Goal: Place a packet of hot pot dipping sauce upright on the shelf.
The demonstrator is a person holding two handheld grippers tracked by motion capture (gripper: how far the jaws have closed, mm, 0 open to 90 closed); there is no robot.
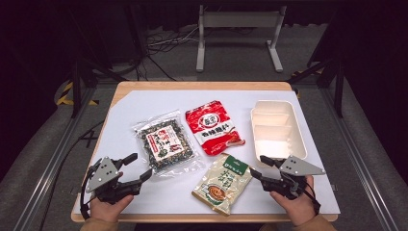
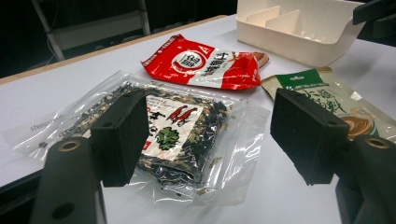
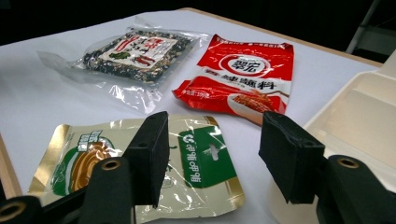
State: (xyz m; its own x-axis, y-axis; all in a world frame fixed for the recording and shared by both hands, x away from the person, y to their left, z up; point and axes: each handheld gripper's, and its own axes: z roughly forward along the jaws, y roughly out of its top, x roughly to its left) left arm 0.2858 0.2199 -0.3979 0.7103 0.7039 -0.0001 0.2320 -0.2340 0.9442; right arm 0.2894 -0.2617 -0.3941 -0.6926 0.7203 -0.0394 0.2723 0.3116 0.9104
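High view: my left tool and right tool hang spread, empty, near the counter's front edge. I judge the green pouch light, floppy and slick; I'd pinch its sealed top edge.

Clear packet corner (behind left fingers)

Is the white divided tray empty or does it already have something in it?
Empty. The white tray shows bare compartments in the high view, and all three packets lie outside it on the table.

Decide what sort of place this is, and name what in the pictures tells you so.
Probably a recording lab or test rig, not a kitchen: a white-covered table inside a metal frame, loose cables on the floor behind, and dark surroundings.
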